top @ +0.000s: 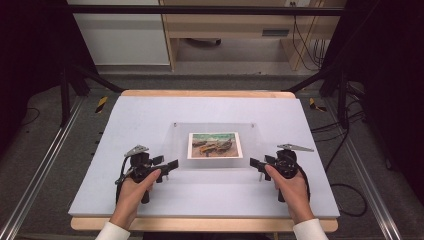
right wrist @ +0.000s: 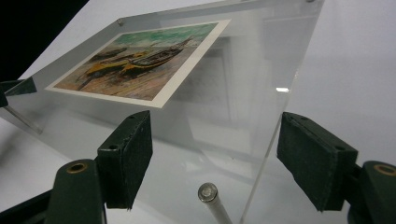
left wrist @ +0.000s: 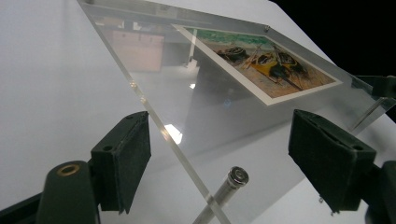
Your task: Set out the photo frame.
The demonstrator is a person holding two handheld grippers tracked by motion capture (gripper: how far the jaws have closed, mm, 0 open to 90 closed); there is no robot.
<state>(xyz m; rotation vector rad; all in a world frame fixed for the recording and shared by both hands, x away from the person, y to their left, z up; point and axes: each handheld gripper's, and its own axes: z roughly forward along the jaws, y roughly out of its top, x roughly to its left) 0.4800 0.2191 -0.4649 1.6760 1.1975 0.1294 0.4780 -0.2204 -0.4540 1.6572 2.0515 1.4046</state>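
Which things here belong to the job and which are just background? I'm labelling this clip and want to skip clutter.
In the job:
clear acrylic frame
boat picture inside it
metal standoff pins
left gripper, open at a near corner
right gripper, open at the other

Background:
white table mat
wooden furniture
floor cables

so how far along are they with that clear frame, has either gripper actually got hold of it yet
Done: both grippers are lined up at the acrylic frame's near corners, left gripper and right gripper. In hand: nothing; jaws stand open around each corner's metal pin, not closed. Left: closing on the frame and whatever follows. The boat print lies flat inside.
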